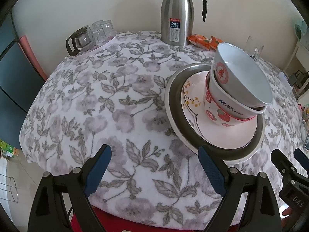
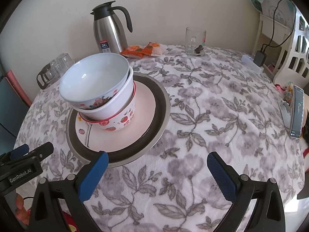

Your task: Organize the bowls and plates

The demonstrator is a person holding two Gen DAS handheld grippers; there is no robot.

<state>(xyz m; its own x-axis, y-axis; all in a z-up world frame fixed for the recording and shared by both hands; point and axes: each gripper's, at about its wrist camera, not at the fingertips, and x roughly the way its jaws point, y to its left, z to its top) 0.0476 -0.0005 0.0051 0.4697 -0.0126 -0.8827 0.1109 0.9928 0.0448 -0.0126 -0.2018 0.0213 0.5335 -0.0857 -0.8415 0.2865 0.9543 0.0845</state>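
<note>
Three bowls [image 2: 96, 94] sit nested on stacked plates [image 2: 146, 104] near the table's [image 2: 212, 116] front edge. Both the left gripper [image 1: 154, 166] and the right gripper [image 2: 157, 172] gape wide, holding nothing.

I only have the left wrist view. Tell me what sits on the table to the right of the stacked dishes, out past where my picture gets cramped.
Observer: A clear glass mug stands near the far edge of the table, with something dark at its bottom.
Operator: Check the right gripper; I see only a sliver of it.
Observer: The right gripper is open, with only tablecloth between its fingers.
Operator: Report what is inside the top bowl.
Observer: The top bowl looks empty; its inside is plain white. It sits tilted in the bowl beneath it.
Operator: Say what is at the table's right edge.
Observer: A phone is propped upright there.
</note>
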